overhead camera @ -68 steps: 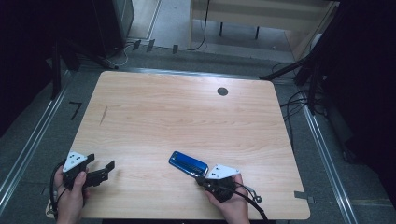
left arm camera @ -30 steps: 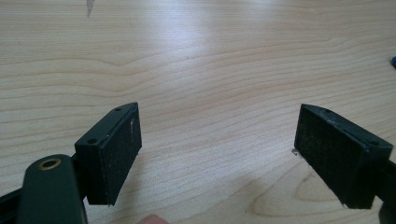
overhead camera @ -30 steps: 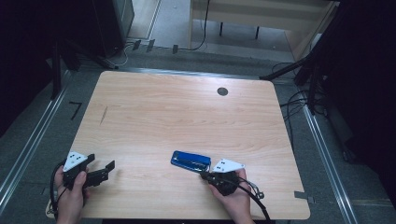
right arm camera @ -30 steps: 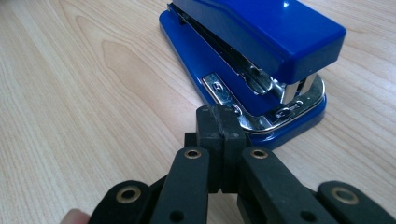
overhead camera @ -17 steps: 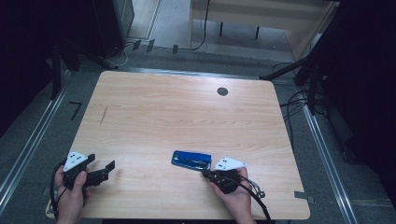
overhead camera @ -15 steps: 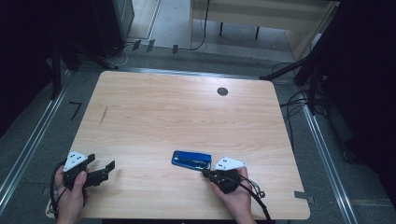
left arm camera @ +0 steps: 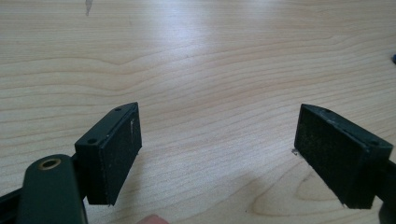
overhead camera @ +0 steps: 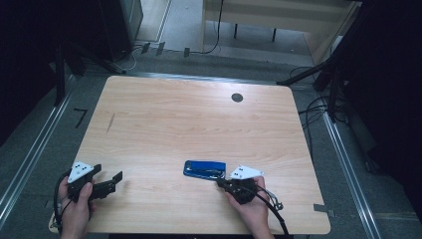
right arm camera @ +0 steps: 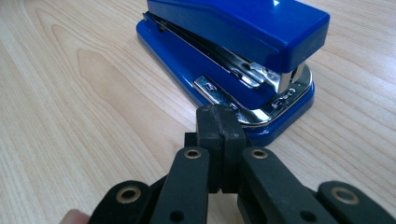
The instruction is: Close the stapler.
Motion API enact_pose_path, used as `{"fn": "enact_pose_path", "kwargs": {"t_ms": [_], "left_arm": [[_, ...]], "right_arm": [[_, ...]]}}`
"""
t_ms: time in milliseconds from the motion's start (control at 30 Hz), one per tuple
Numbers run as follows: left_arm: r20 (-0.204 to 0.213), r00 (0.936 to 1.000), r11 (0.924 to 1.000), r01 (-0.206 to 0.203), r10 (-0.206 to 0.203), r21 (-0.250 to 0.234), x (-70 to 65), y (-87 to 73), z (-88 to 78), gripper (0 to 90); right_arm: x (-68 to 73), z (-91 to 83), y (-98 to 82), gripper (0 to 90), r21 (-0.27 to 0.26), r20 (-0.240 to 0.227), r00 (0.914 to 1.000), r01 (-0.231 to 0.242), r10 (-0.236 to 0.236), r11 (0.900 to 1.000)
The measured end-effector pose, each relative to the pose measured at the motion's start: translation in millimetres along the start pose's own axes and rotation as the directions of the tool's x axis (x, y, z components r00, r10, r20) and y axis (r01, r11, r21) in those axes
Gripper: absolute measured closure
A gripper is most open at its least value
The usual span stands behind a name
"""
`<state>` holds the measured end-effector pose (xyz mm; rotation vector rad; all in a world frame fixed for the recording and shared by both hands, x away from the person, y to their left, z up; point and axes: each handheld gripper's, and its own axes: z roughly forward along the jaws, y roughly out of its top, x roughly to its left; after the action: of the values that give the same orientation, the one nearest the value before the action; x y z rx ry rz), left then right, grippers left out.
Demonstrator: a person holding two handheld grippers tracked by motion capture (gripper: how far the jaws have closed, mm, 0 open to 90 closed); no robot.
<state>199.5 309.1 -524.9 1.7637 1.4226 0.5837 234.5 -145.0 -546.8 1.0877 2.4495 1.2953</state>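
Note:
A blue stapler (overhead camera: 204,169) with a chrome mouth lies flat on the wooden table (overhead camera: 174,114), near the front edge and a little right of centre. My right gripper (overhead camera: 220,182) is shut with nothing between its jaws. In the right gripper view its closed tips (right arm camera: 219,122) sit right at the front end of the stapler (right arm camera: 233,51), against or just short of its blue base. My left gripper (overhead camera: 108,173) rests at the front left corner, far from the stapler. It is open, and the left gripper view shows bare wood between its fingers (left arm camera: 116,149).
A round black grommet (overhead camera: 237,97) sits in the tabletop at the back right. A short dark mark (overhead camera: 110,122) shows on the wood at the left. Cables and dark stands crowd the floor to the right of the table.
The stapler has turned from a slanted lie to nearly level across the table, and my right gripper has shifted slightly right. Over the last second nothing has moved.

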Motion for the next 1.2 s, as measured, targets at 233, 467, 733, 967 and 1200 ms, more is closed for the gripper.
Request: {"fn": "enact_pose_path", "kwargs": {"t_ms": [233,467,733,967,1200], "left_arm": [[-0.002,1.0000,1.0000,-0.002,0.002,0.002,-0.1,0.0,0.2,15.5],[-0.001,1.0000,1.0000,-0.003,0.003,0.004,-0.1,0.1,0.1,15.5],[-0.004,1.0000,1.0000,-0.001,0.001,0.004,-0.3,0.2,0.4,15.5],[-0.005,1.0000,1.0000,0.000,0.000,0.004,-0.3,0.2,0.4,15.5],[-0.006,1.0000,1.0000,-0.003,0.003,0.006,-0.5,0.3,0.9,15.5]], "right_arm": [[-2.2,0.4,0.7,90.0,-0.001,0.005,1.0000,-0.003,0.003,1.000],[-3.7,0.7,1.3,90.0,-0.001,0.006,0.9999,-0.011,0.011,1.000],[-4.5,0.8,1.7,90.0,-0.001,0.008,0.9998,-0.017,0.017,1.000],[-5.2,1.0,1.9,90.0,-0.002,0.010,0.9997,-0.024,0.024,1.000],[-5.8,1.3,2.1,90.0,-0.006,0.015,0.9996,-0.022,0.022,1.000]]}}
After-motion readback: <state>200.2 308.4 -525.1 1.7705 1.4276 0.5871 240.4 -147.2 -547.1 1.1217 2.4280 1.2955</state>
